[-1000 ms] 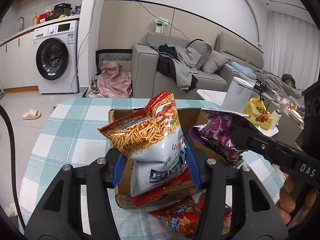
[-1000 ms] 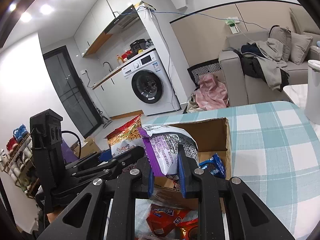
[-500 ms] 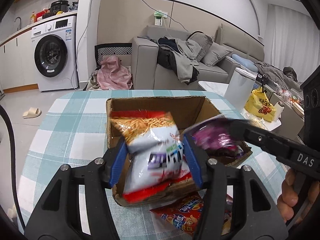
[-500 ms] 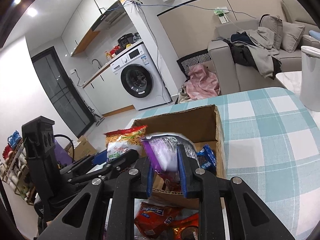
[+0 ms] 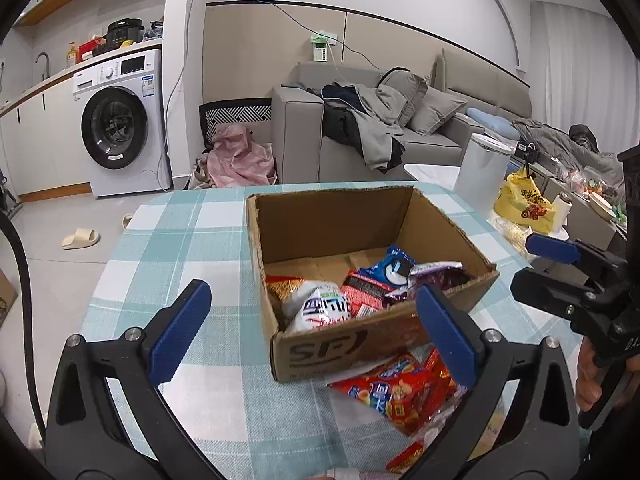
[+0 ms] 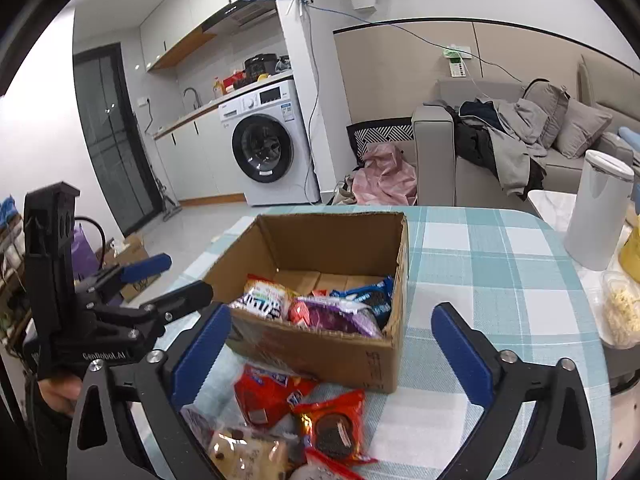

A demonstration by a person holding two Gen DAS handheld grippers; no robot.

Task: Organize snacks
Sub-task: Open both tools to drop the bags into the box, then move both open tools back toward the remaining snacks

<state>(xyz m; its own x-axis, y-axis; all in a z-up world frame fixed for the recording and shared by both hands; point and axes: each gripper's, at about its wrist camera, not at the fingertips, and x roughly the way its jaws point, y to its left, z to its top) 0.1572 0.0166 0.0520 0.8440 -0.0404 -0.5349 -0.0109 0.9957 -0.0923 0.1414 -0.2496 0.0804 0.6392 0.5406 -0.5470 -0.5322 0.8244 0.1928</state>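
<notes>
This is a small lived-in home, an open flat where kitchen and living room share one space. A washing machine (image 5: 116,126) sits under a counter with a sink tap (image 6: 192,94) and a cooker hood (image 6: 244,6) above. Beside it a grey sofa (image 5: 432,128) is heaped with clothes (image 5: 368,120). A slipper (image 5: 80,237) lies on the tiled floor, and the tabletop (image 5: 184,240) wears a checked cloth.

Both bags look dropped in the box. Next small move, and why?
Probably lower the right tool toward the red packet on the tablecloth in front of the box. Both tools have just been opening and hold nothing; the white chip bag and purple bag lie inside the box, while several packets wait outside it. The left tool could take another.
</notes>
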